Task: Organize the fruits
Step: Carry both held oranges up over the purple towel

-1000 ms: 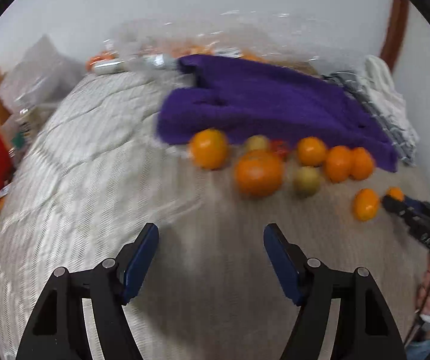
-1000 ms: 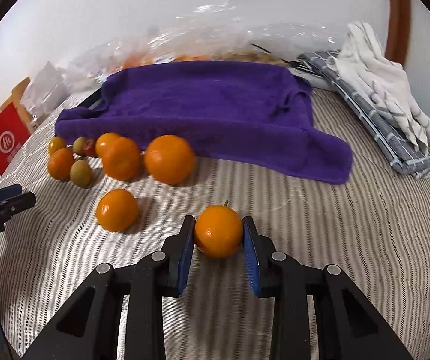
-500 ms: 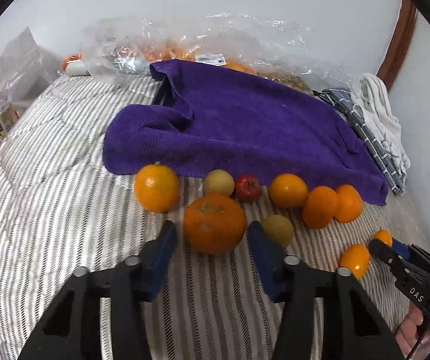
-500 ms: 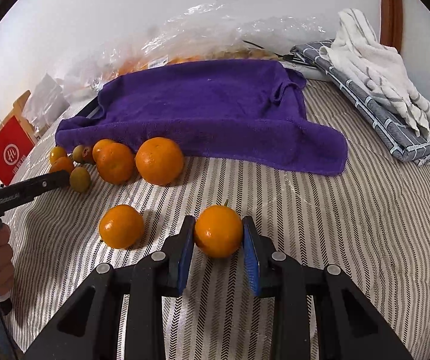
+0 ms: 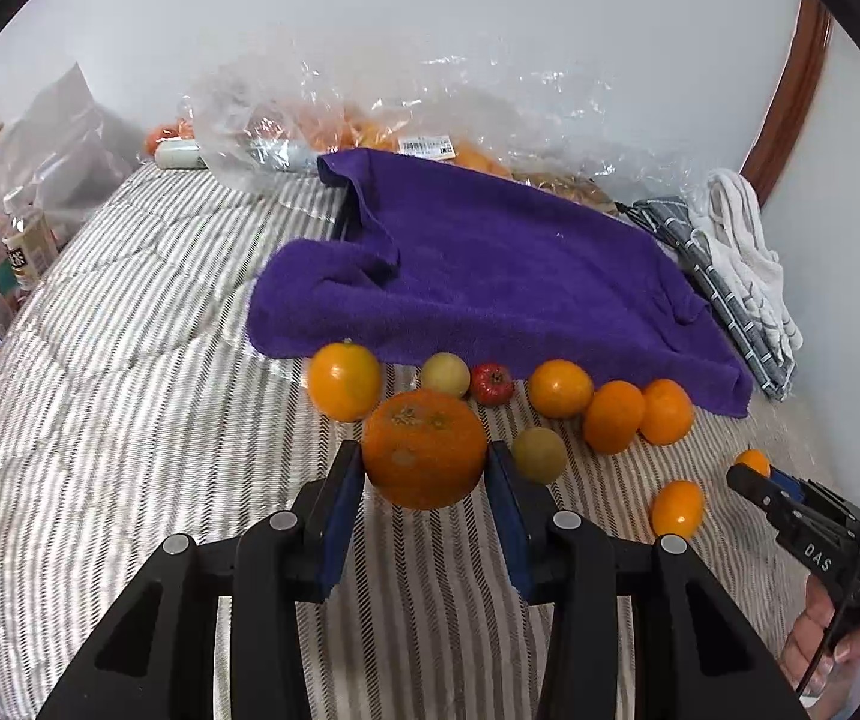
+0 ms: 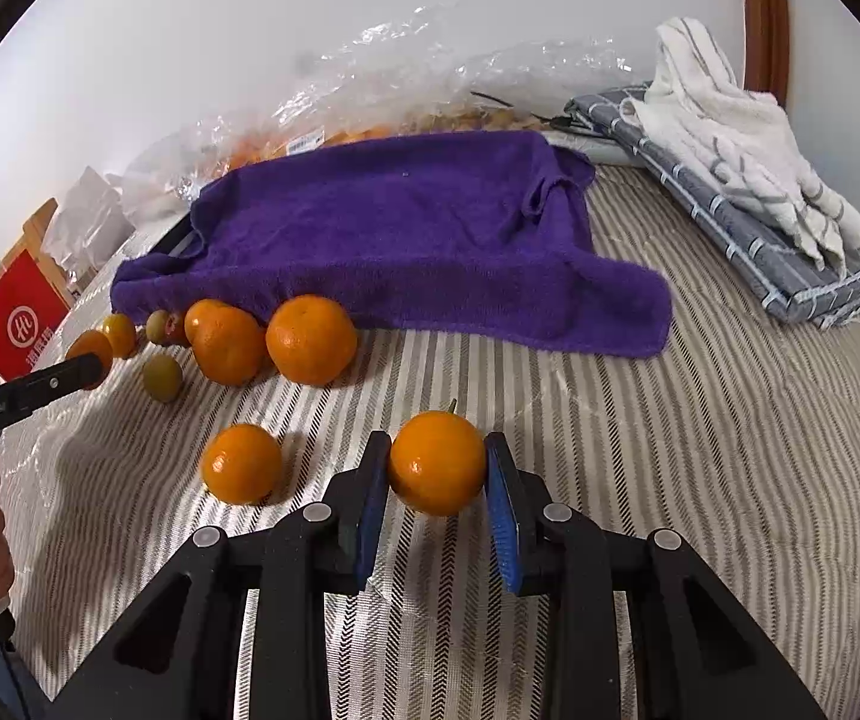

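Fruit lies in a loose row along the near edge of the purple towel [image 5: 514,276], which is spread over my striped bedcover [image 5: 117,420]. My left gripper [image 5: 425,477] is clamped on a big rough-skinned orange [image 5: 423,450], its blue pads pressed to both flanks, just in front of the towel's near-left corner. Beside the towel's edge sit a smooth orange [image 5: 344,381], a pale yellow-green fruit [image 5: 445,374] and a small red fruit [image 5: 492,384], then three more oranges toward the towel's right corner. A dull green fruit [image 5: 539,455] rests just right of my left grip. My right gripper [image 6: 437,480] is clenched on a small mandarin [image 6: 437,462] with a stub of stem, well in front of the towel's middle; whether it is clear of the bedcover I cannot tell. Another mandarin [image 6: 241,471] lies just to its left, farther from the towel than the row. Behind the towel, a crumpled clear plastic bag [image 5: 381,114] holds more oranges. Folded cloths [image 6: 742,180] lie off the towel's right side.
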Demonstrator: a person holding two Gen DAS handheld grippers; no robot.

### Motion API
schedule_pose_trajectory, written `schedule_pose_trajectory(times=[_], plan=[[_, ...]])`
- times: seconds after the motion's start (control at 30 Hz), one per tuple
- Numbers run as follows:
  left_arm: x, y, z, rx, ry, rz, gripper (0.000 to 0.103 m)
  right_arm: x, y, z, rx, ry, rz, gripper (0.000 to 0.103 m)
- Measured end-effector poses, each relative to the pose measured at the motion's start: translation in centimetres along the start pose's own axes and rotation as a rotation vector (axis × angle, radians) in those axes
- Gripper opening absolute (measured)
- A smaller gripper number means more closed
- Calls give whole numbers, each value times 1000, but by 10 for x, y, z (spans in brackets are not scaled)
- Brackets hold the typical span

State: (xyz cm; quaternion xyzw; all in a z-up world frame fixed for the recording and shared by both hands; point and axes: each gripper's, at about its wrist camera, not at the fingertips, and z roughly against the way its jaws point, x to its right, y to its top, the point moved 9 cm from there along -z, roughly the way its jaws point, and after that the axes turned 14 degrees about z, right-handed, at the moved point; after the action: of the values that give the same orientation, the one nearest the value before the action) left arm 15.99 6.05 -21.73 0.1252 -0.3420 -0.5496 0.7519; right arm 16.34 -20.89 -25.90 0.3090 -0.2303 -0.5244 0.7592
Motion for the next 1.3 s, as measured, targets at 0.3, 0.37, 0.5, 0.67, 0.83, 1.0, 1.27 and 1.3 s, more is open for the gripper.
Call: schedule_pose_trajectory(times=[0.3,0.37,0.5,0.67,0.83,1.0,1.27,1.3], plan=[[18,54,23,76,12,-23,39,12,67,26,65,-25,15,31],[25,74,25,103,12,-25,39,15,90,29,87,-17,15,31],[39,106,20,139,21,-36,39,22,131,29,131,-10,10,31],[53,143,4,142,10,-15,39,35,176,18,160,-19,15,31],[64,170,-15,140,12,-14,39,45,206,1,174,-20,29,31],[66,190,-43,118,12,6,39,49,226,-25,162,10,-2,31],[68,186,-98,66,67,-51,39,56,207,-80,82,10,3,31],[67,185,-104,57,74,-52,39,58,201,-90,63,19,-9,31]])
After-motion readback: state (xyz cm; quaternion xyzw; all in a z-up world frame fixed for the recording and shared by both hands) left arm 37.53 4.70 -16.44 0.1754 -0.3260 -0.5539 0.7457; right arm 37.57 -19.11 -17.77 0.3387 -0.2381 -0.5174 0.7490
